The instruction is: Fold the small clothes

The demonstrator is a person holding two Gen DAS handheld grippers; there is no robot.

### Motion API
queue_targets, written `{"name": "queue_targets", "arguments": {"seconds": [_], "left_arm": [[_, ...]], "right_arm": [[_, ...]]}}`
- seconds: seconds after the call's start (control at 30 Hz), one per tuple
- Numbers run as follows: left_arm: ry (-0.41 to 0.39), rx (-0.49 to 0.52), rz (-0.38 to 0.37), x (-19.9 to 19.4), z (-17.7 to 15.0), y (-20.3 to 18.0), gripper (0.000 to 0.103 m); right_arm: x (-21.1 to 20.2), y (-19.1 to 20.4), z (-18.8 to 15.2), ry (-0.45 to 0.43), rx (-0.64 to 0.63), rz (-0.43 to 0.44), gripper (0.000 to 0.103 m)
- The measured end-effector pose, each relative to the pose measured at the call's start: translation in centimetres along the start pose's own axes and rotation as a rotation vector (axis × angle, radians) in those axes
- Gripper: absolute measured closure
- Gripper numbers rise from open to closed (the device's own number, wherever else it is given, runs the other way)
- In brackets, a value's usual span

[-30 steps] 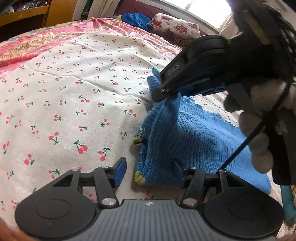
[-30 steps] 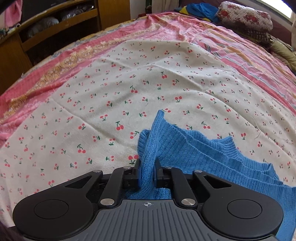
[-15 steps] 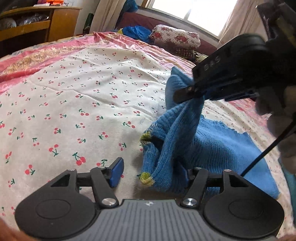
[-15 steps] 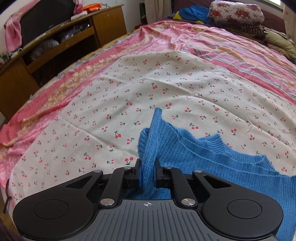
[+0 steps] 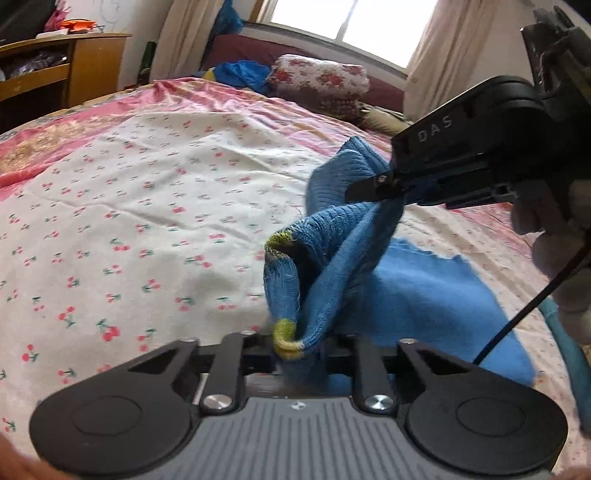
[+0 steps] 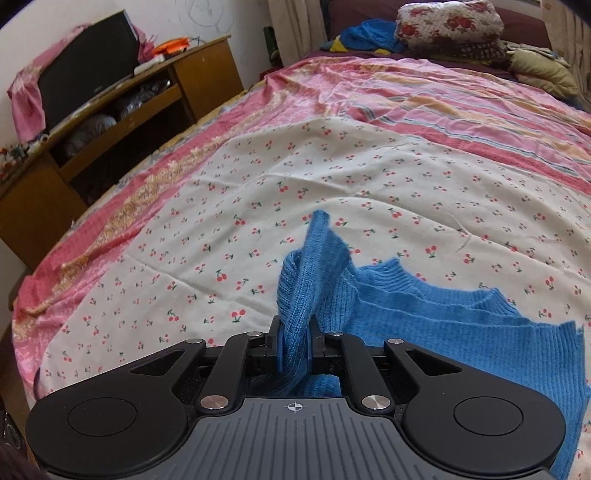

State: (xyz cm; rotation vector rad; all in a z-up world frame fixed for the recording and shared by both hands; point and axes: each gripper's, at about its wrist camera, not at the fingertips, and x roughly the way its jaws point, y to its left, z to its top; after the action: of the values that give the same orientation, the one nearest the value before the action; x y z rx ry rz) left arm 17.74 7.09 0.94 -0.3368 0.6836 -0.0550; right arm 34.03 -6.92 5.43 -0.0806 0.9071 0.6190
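A small blue knit sweater (image 5: 424,295) lies on the cherry-print sheet (image 5: 147,203), its left part pulled up into a twisted fold. My left gripper (image 5: 299,350) has its jaws closing on a yellow-tipped edge (image 5: 284,332) of the knit, and the cloth fills the gap between the pads. My right gripper (image 6: 295,332) is shut on a bunched fold of the sweater (image 6: 443,325). In the left wrist view the right gripper (image 5: 391,184) hangs up and to the right, holding that fold above the bed. A gloved hand (image 5: 554,240) carries it.
The pink striped bedspread (image 6: 406,103) runs beyond the cherry sheet. A wooden cabinet (image 6: 110,110) stands off the bed's left side. At the far end lie a floral pillow (image 6: 447,22) and a heap of blue clothes (image 6: 369,35).
My left jaws were wide apart beside the knit and have come together on its yellow-tipped edge. Both grippers have risen, drawing the fold up off the sheet.
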Motion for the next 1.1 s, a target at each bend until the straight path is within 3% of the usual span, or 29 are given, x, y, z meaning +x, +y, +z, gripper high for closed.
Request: {"name": "queue_targets", "arguments": {"seconds": [0.33,0.7,0.87,1.0,1.1], "left_arm": [[-0.038,0.161,-0.103,-1.0,0.9,-7.3,0.083],[0.020,0.334,-0.209,2.3,-0.9,-17.1,0.083],[0.055,0.395,-0.218,3.8,-2.4,-20.3,0.084],[0.086,0.460,-0.187,4.7,-4.1,-22.0,0.084],[0.092,0.520,-0.168,4.6,-5.2,-22.5,0.083]], "right_arm": [[-4.4,-6.4,-1.0,-0.072,0.108,-0.009,0.093],[-8.0,-16.6,-4.7,-0.121,0.278,-0.063,0.093],[-8.4,-20.3,-7.0,-0.137,0.346,-0.075,0.093],[-7.0,-22.3,-9.1,-0.096,0.384,-0.094,0.092],[-6.7,-23.3,-10.4,-0.095,0.431,-0.061,0.090]]}}
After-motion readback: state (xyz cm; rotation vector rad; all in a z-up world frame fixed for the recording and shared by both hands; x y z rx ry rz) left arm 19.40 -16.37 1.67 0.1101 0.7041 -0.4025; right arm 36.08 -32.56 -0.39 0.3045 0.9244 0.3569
